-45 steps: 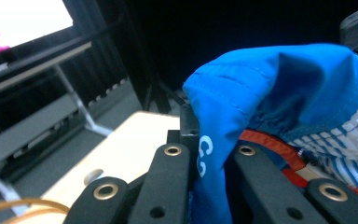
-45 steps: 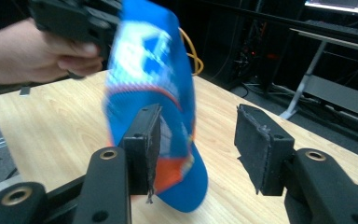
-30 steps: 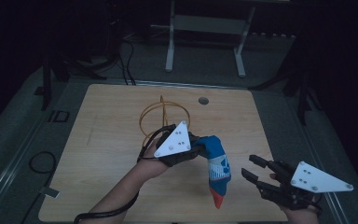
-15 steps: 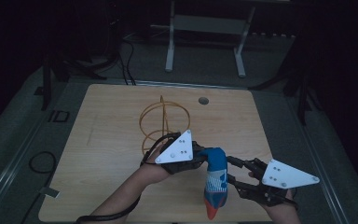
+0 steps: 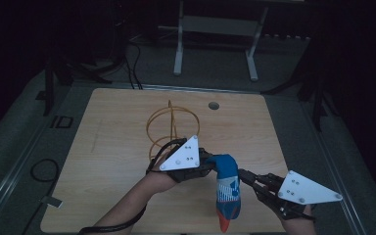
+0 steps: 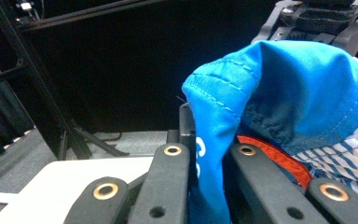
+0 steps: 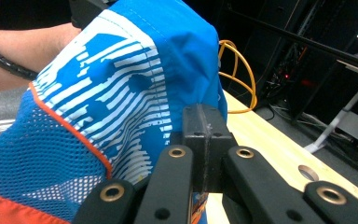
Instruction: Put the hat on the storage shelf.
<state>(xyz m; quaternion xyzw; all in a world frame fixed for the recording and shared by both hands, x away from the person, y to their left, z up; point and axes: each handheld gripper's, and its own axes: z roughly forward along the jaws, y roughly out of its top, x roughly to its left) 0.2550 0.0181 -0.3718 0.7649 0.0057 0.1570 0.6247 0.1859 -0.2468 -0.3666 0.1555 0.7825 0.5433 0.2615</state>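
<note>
Two grippers hold one blue cloth (image 5: 226, 188) above the wooden table (image 5: 117, 161). The left gripper (image 5: 209, 165) is clamped on its top edge, and the right gripper (image 5: 242, 175) pinches its side. If they pull apart hard, it could slip out and fall.

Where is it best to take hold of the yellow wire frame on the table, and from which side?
Probably from above, on the top of an upright loop of the yellow wire frame. It stands on the table with thin arcs rising, so jaws could close across one wire.
</note>
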